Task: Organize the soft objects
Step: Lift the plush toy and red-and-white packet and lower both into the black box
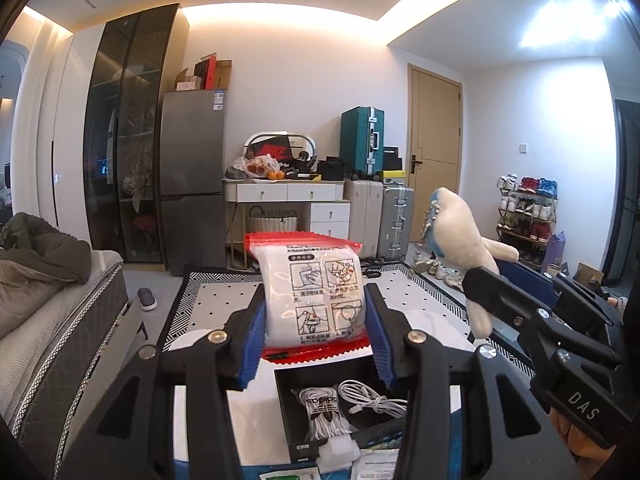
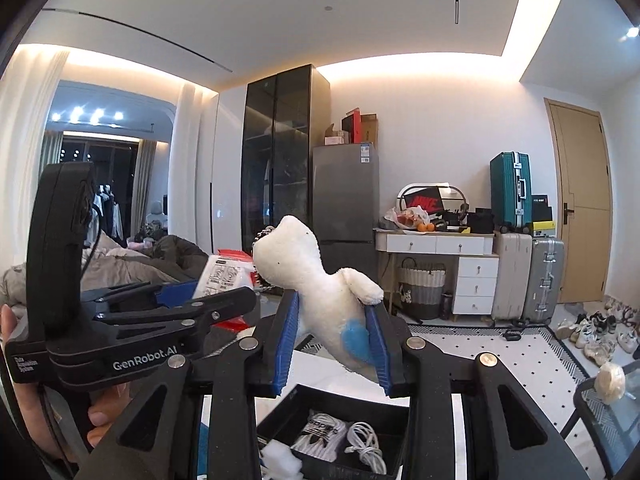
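Observation:
My left gripper (image 1: 316,308) is shut on a clear plastic packet (image 1: 314,292) with red edges, printed instruction pictures and white padding inside, held up in the air. My right gripper (image 2: 334,320) is shut on a white plush toy (image 2: 320,280) with a blue patch and a ball chain at its head. In the left wrist view the plush toy (image 1: 460,232) and the right gripper (image 1: 484,284) show at the right. In the right wrist view the left gripper (image 2: 224,292) and its packet (image 2: 224,274) show at the left. Below both sits an open black box (image 1: 288,412).
The black box (image 2: 360,400) holds rolled white laces (image 1: 324,412) and a white cable (image 1: 372,400) on a white table. White foam (image 1: 338,450) lies by the box. A bed (image 1: 48,312) lies left; a glass side table (image 2: 608,408) right. Suitcases, a fridge and shoes stand beyond.

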A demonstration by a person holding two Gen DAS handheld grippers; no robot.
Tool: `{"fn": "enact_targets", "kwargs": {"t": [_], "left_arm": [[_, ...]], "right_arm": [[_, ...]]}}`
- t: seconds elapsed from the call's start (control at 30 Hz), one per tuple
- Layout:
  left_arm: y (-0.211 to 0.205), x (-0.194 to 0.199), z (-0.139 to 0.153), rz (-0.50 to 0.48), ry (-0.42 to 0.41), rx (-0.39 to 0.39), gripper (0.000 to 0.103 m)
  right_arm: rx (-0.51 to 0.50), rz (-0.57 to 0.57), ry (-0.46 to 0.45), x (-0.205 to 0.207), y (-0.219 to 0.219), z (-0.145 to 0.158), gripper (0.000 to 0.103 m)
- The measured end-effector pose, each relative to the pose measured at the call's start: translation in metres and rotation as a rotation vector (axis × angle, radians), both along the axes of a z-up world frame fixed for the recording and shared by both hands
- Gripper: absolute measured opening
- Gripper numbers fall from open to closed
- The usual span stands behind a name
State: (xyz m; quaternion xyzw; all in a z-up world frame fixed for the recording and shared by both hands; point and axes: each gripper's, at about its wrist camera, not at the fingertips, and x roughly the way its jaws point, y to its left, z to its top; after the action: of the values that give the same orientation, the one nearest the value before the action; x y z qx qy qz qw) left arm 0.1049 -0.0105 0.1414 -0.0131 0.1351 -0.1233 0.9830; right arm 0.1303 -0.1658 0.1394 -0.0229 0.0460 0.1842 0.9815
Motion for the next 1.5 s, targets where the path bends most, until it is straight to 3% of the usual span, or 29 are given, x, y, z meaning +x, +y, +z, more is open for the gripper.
{"fn": "enact_targets", "kwargs": {"t": [0.13,0.37,0.57,0.77,1.17,1.5], "left_arm": [[-0.002,0.018,-0.009,0.004,0.058,0.016,0.044],[-0.008,0.067,-0.037,-0.012,0.278,0.012,0.044],[-0.022,0.096,-0.074,-0.037,0.444,0.02,0.044],[-0.034,0.115,-0.105,-0.029,0.563,0.06,0.044],[-0.053,0.126,-0.134,-0.069,0.65,0.108,0.044],[-0.055,0.128,-0.14,-0.078,0.671,0.132,0.044]], "right_arm": [[-0.015,-0.01,0.078,0.029,0.0,-0.008,0.033],[-0.058,-0.035,0.262,0.077,-0.005,-0.03,0.033],[-0.088,-0.03,0.471,0.124,-0.005,-0.062,0.033],[-0.083,-0.041,0.596,0.153,-0.014,-0.098,0.033],[-0.145,-0.037,0.727,0.176,-0.016,-0.144,0.033],[-0.184,-0.033,0.758,0.171,-0.012,-0.155,0.033]]}}
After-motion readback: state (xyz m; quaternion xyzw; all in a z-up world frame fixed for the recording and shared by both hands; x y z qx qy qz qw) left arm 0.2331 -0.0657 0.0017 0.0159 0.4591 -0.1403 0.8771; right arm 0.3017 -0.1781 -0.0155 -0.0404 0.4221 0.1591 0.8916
